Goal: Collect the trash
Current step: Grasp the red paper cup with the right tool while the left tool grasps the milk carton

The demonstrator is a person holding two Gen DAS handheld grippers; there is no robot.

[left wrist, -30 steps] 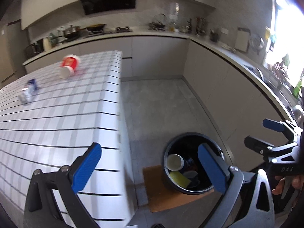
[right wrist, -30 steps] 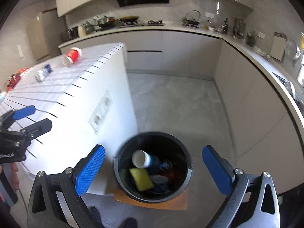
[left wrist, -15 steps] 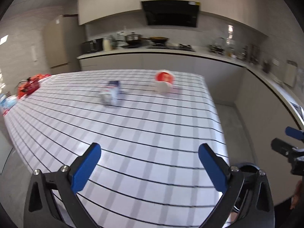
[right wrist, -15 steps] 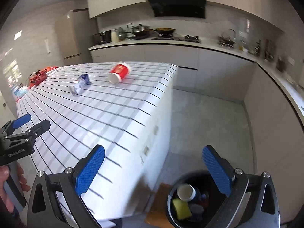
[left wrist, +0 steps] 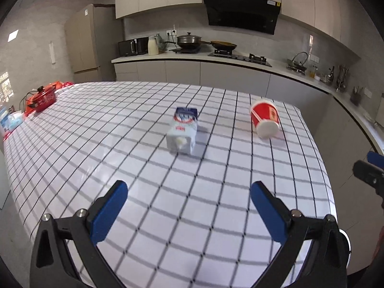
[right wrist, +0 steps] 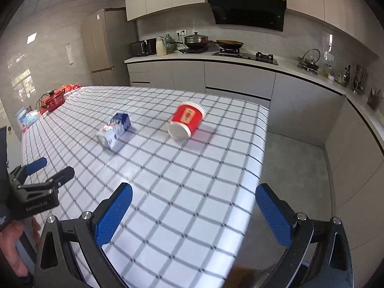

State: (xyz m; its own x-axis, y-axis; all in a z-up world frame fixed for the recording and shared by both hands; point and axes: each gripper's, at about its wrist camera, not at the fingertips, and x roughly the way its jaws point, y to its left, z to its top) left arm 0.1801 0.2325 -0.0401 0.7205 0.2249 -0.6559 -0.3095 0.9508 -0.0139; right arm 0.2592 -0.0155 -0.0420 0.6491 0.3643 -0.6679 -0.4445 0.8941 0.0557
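Left cam: my left tongs (left wrist: pixel 188 198) are spread wide, empty, over the checked tabletop (left wrist: pixel 134 168); milk carton (left wrist: pixel 183 130) lies on its side dead ahead, red paper cup (left wrist: pixel 265 120) tipped over to its right nr the edge; right tongs' tips (left wrist: pixel 370 168) poke in at far right.

Right cam: right tongs (right wrist: pixel 193 204) also apart, holding nothing, at the tabletop's corner w/ bare floor (right wrist: pixel 295 168) beyond; red pot (right wrist: pixel 53 99) sits at the far-left end; nothing blocks either item.

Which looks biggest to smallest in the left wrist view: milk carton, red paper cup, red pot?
1. milk carton
2. red paper cup, nearly alike, so that order is unsure
3. red pot, smallest, though it sits farthest away
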